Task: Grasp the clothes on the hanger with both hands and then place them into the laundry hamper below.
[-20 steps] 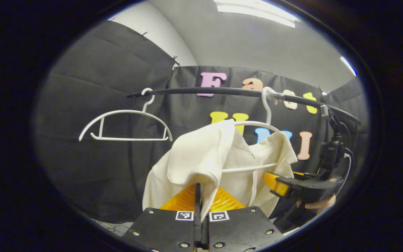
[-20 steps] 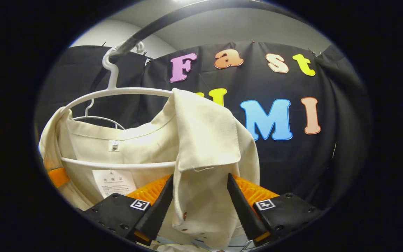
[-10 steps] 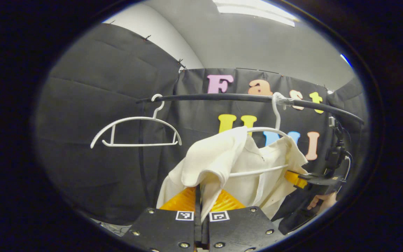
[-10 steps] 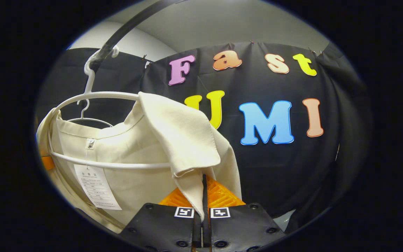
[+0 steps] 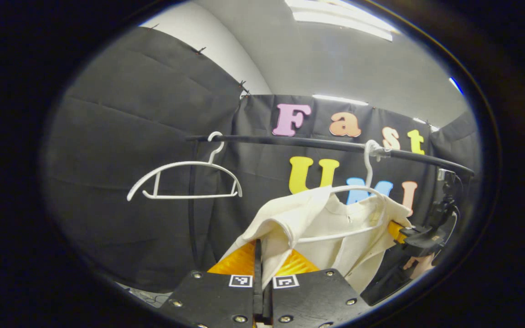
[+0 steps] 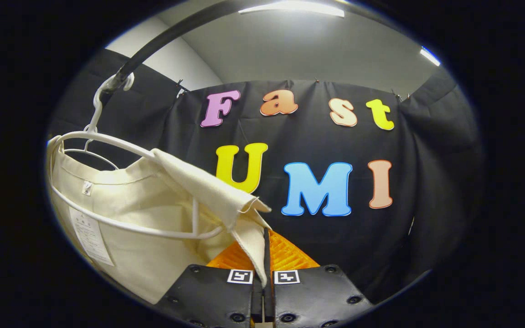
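Gripping one sleeve each, the left gripper [image 5: 258, 255] and right gripper [image 6: 265, 248] have their fingers fully closed on the cream shirt [image 5: 331, 228]; a second ago the right gripper's fingers stood open around its sleeve. The sleeves now stretch out and downward from the hanger [image 6: 121, 182], which they draped before, so the pull-off looks begun. The care label [image 6: 90, 228] above and left of the right fingers is too small to read.
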Available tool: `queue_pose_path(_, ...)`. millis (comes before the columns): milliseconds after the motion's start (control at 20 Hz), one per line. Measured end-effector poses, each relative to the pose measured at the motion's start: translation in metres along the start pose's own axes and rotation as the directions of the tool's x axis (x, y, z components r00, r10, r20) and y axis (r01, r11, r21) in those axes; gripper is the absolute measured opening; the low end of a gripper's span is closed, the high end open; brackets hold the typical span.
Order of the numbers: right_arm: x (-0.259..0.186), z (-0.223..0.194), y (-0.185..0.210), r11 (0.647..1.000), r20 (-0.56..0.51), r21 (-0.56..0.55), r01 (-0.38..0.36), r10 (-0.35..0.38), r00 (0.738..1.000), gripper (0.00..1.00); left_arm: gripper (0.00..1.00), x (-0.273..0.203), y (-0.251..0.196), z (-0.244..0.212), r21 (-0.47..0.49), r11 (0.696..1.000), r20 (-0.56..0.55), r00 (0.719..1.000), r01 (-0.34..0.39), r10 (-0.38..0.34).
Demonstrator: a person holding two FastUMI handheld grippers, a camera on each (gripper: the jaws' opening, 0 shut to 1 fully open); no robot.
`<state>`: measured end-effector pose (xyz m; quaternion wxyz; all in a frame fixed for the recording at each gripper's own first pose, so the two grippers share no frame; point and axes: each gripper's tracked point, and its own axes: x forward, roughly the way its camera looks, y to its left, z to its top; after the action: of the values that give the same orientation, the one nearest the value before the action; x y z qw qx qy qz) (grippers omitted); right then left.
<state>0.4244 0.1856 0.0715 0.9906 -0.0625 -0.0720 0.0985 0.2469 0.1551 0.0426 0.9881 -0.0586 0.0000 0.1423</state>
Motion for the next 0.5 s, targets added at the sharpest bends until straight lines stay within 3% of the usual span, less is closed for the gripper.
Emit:
queue_pose_path(100, 0.002, 0.003, -0.009, 1.0, 0.018, -0.01, 0.018, -0.018, 1.0, 0.01, 0.02, -0.001, 0.002, 0.006, 0.015, 1.0, 0.003, 1.0, 0.015, -0.015)
queue_pose_path(300, -0.001, 0.005, -0.023, 0.997, 0.033, -0.056, 0.046, -0.044, 0.998, 0.03, 0.01, -0.018, -0.012, 0.02, 0.026, 0.987, -0.01, 0.987, 0.158, -0.158)
queue_pose_path(500, 0.002, 0.001, -0.024, 0.996, 0.038, -0.071, 0.054, -0.052, 0.998, 0.02, 0.01, -0.011, -0.007, 0.025, 0.162, 0.977, -0.001, 0.99, 0.136, -0.138)
